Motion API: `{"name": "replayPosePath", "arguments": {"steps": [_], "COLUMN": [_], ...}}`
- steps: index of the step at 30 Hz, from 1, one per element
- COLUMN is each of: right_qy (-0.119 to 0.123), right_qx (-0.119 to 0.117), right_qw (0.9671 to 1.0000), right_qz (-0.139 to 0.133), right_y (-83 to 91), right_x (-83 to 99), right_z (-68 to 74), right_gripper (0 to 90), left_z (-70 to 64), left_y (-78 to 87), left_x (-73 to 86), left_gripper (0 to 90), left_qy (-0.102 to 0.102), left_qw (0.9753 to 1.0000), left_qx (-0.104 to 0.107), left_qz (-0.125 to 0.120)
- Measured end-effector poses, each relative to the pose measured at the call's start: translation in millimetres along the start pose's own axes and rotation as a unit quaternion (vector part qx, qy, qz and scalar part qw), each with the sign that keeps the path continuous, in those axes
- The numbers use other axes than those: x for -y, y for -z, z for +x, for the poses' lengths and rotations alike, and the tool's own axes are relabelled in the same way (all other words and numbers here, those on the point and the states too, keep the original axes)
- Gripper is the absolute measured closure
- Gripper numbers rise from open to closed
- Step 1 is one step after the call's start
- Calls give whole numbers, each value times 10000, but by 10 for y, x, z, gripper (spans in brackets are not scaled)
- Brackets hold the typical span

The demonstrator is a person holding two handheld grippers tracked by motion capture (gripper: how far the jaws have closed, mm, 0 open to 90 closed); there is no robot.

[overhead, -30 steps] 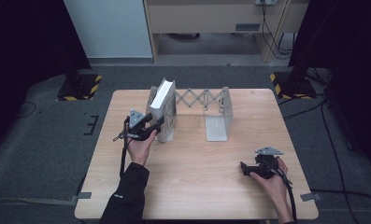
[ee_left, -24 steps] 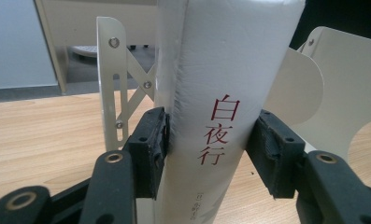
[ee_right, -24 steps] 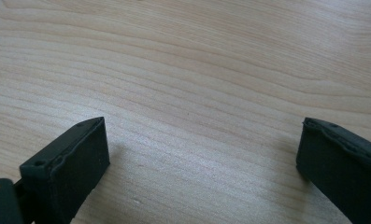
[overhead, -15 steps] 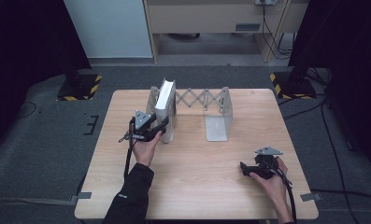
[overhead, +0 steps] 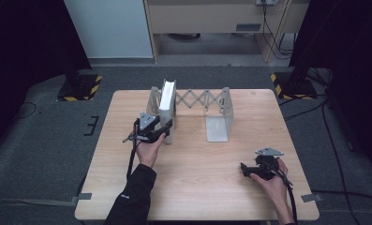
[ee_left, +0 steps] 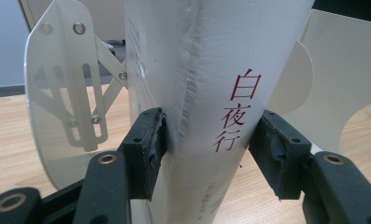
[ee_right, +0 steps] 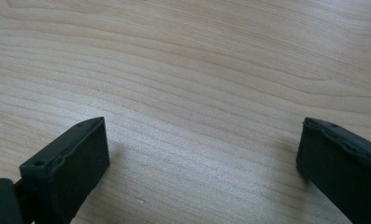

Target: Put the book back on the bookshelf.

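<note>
Presently the left tongs (ee_left: 206,140) stand at the spine of an upright white book (ee_left: 211,70), one jaw on each side of it. The left pad touches the cover; whether the right pad presses the spine cannot be told, so a firm clamp is unconfirmed. The book bears red characters on its spine and stands against the left plate of a white expanding book rack (overhead: 219,110), directly ahead of these tongs on the worktop (overhead: 197,187). The right tongs (ee_right: 202,158) are released, jaws spread wide over bare wood, well apart from the rack.
</note>
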State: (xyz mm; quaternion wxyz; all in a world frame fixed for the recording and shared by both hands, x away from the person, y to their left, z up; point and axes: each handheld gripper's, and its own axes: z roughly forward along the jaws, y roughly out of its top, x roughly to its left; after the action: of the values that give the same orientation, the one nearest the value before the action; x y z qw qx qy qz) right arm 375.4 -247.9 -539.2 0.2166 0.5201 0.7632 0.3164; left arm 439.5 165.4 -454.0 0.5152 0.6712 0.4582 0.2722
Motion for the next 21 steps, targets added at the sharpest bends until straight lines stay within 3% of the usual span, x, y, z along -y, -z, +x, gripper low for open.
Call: {"name": "replayPosePath", "arguments": {"steps": [16,21], "right_qy": [-13,-13], "right_qx": [-18,-18], "right_qw": [10000,10000], "right_qz": [7,6], "right_y": [1,1], "right_x": [-1,0], "right_z": [7,7], "right_gripper": [29,29], "left_z": [-92,-70], "left_y": [-95,-99], "left_x": [5,23], "left_gripper": [432,416], "left_qy": [68,10], "left_qw": [9999,9999], "left_qx": [-112,-23], "left_qz": [-100,-126]}}
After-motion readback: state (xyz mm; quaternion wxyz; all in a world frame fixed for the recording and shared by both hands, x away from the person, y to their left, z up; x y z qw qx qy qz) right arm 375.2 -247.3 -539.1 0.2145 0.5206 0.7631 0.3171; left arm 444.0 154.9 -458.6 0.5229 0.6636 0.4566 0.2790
